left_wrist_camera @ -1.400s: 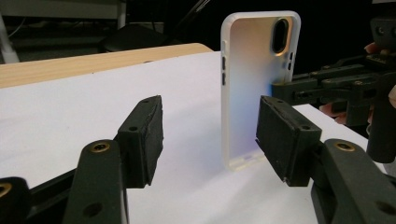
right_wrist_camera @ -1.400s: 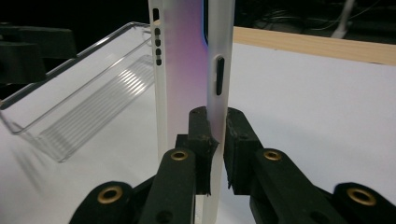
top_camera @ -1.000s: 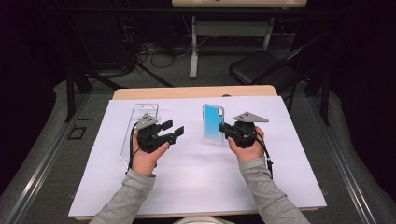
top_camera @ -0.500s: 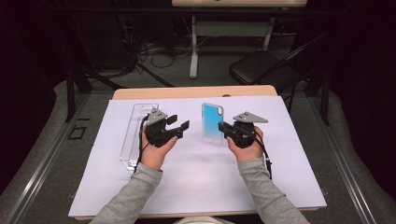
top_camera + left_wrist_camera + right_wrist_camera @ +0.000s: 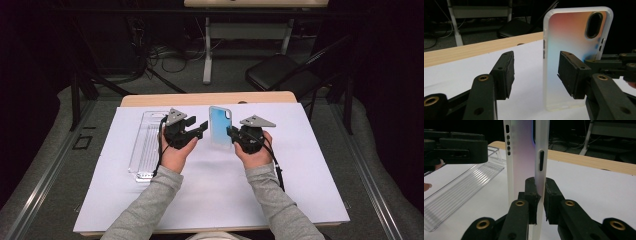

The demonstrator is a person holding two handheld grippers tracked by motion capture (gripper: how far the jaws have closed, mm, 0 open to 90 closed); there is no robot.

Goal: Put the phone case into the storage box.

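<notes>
Wooden table (image 5: 150, 100), white sheet (image 5: 210, 190) over it, clear tray (image 5: 145, 145) on sheet

The setting was a lab-style recording station: a table (image 5: 210, 98) covered in white paper (image 5: 300, 165), dark surroundings, floor cables (image 5: 165, 55), and a folding chair (image 5: 280, 75) behind.

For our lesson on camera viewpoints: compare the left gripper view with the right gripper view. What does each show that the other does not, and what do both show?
Left gripper view alone: the phone case's broad back with its oval camera cutout, and the left gripper with jaws apart on either side of the case's edge.

Right gripper view alone: the clear ridged tray lying on the sheet, and the right gripper clamped on the case's side wall.

Both: the upright case, the white sheet and the wooden table edge.
</notes>
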